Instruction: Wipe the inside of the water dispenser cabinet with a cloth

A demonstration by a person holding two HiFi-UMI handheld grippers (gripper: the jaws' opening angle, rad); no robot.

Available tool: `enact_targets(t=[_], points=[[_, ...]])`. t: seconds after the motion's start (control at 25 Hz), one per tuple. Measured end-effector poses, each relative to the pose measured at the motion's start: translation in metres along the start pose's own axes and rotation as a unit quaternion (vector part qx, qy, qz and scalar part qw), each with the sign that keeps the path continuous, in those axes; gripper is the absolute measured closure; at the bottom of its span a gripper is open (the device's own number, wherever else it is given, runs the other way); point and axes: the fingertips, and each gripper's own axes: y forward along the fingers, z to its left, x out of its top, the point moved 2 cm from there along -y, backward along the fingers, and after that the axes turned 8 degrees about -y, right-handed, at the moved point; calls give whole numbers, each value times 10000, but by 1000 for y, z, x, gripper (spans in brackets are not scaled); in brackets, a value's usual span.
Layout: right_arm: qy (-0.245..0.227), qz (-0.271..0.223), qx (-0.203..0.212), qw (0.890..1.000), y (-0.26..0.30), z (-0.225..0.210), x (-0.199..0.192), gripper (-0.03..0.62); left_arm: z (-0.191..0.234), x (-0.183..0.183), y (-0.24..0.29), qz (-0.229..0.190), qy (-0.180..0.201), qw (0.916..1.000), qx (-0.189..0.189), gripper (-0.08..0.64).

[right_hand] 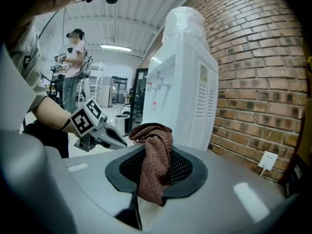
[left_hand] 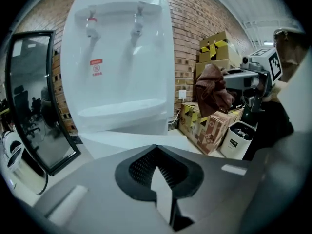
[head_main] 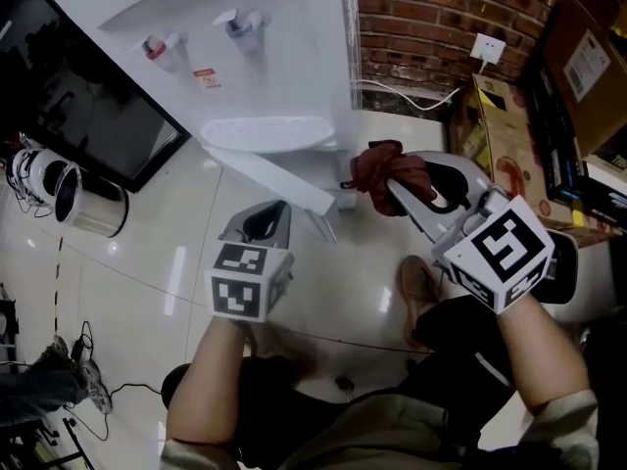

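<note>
The white water dispenser (head_main: 230, 57) stands against the brick wall, and its white lower door panel (head_main: 279, 182) is swung out over the floor. The cabinet's inside is hidden in all views. My left gripper (head_main: 277, 211) hovers just in front of that panel, shut with nothing in it; its jaws (left_hand: 157, 155) meet and point at the dispenser (left_hand: 119, 67). My right gripper (head_main: 394, 192) is to the right of the door, shut on a bunched reddish-brown cloth (head_main: 387, 164). The cloth (right_hand: 156, 150) hangs over the right gripper's (right_hand: 155, 174) pads, with the dispenser (right_hand: 183, 82) ahead.
A black-framed glass panel (head_main: 88, 106) and a metal bin (head_main: 86, 206) stand to the left. Cardboard boxes (head_main: 509, 145) and a wall socket (head_main: 487, 47) are on the right, beside a small white bin (left_hand: 236, 140). Cables (head_main: 83, 360) lie on the floor. Another person (right_hand: 73, 67) stands far behind.
</note>
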Motion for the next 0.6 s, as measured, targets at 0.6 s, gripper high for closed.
enact_targets(t=[0.6], points=[[513,176,-296,9981,-15,-31,-26,489,-24,20,52,-189,190,9994,214,560]])
